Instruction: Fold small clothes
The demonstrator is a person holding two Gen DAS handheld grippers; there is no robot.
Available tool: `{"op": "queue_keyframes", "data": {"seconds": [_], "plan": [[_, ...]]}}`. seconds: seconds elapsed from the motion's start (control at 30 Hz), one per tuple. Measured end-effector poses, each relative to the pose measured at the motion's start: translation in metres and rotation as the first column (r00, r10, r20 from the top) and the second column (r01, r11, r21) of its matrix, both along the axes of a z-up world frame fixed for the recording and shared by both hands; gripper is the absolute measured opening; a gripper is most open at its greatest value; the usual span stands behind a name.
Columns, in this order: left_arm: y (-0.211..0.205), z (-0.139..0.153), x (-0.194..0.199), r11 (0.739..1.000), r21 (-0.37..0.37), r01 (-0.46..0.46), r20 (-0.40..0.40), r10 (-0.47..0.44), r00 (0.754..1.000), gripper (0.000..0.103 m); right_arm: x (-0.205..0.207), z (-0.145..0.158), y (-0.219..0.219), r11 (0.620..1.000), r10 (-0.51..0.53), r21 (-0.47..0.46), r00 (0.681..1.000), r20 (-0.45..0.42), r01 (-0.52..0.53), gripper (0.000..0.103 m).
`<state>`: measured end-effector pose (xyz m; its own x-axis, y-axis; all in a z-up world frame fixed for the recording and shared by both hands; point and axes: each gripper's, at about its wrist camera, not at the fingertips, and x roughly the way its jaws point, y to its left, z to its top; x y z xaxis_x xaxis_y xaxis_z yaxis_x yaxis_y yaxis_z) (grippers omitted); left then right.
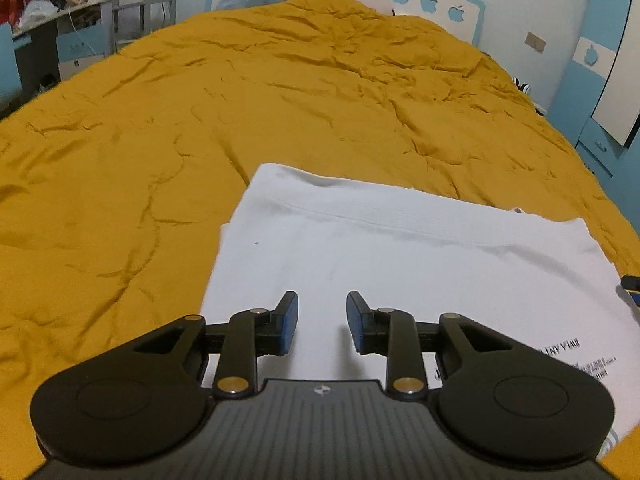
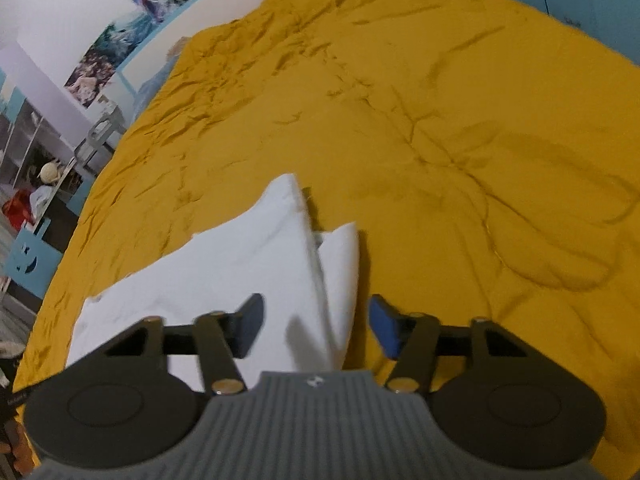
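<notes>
A white garment [image 1: 400,256] lies partly folded on the mustard-yellow bedspread [image 1: 200,120], with mirrored black print near its right edge. My left gripper [image 1: 322,320] is open and empty, just above the garment's near part. In the right wrist view the same white garment [image 2: 240,264] shows a raised, folded edge between the fingers. My right gripper [image 2: 316,326] is open around that edge, not clamped on it. The right gripper's tip [image 1: 632,286] peeks in at the right border of the left wrist view.
The yellow bedspread [image 2: 440,140] is wrinkled and fills most of both views. A headboard with blue apple shapes [image 1: 428,2] stands at the far end. Shelves and a chair [image 1: 132,8] stand left of the bed; blue cabinets [image 1: 600,80] stand right.
</notes>
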<state>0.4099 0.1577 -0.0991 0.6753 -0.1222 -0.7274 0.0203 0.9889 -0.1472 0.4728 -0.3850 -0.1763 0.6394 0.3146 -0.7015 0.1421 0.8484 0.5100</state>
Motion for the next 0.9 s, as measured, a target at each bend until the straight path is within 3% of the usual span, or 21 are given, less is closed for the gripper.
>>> {"op": "queue_keyframes", "data": {"seconds": [0.07, 0.13, 0.17, 0.2, 0.37, 0.53, 0.73, 0.8, 0.9], "plan": [[-0.002, -0.006, 0.006, 1.000, 0.005, -0.002, -0.006, 0.002, 1.000, 0.034, 0.011, -0.012, -0.004, 0.999, -0.005, 0.034, 1.000, -0.011, 0.006, 0.046], [-0.002, -0.013, 0.011, 1.000, 0.005, -0.003, -0.014, 0.003, 1.000, 0.035, 0.018, -0.022, -0.009, 0.998, -0.008, 0.068, 1.000, -0.016, 0.009, 0.033], [-0.001, -0.017, 0.012, 1.000, 0.004, -0.005, -0.019, 0.005, 1.000, 0.034, 0.022, -0.027, -0.011, 0.997, -0.006, 0.081, 1.000, -0.019, 0.008, 0.016], [0.001, -0.021, 0.013, 1.000, 0.003, -0.008, -0.023, 0.008, 1.000, 0.034, 0.024, -0.029, -0.012, 0.995, -0.005, 0.098, 1.000, -0.019, 0.007, 0.007], [0.007, -0.029, 0.012, 1.000, -0.021, -0.005, -0.018, 0.005, 1.000, 0.034, 0.022, -0.007, -0.004, 0.997, 0.008, 0.082, 1.000, 0.020, -0.010, 0.004], [0.009, -0.018, 0.006, 1.000, -0.027, -0.007, -0.005, 0.007, 1.000, 0.035, 0.020, 0.044, 0.017, 0.993, 0.030, 0.110, 0.998, 0.052, -0.035, 0.004], [0.018, 0.005, -0.010, 0.998, -0.055, -0.010, 0.041, 0.012, 0.999, 0.041, 0.022, 0.106, 0.085, 0.987, 0.087, 0.126, 0.992, 0.096, -0.099, 0.003], [0.024, 0.010, -0.015, 0.997, -0.072, -0.007, 0.053, 0.011, 0.999, 0.050, 0.025, 0.119, 0.113, 0.979, 0.135, 0.139, 0.985, 0.109, -0.149, 0.003], [0.032, 0.014, -0.019, 0.998, -0.065, 0.004, 0.045, -0.001, 0.999, 0.050, 0.034, 0.131, 0.159, 0.967, 0.167, 0.176, 0.981, 0.097, -0.182, 0.003]]}}
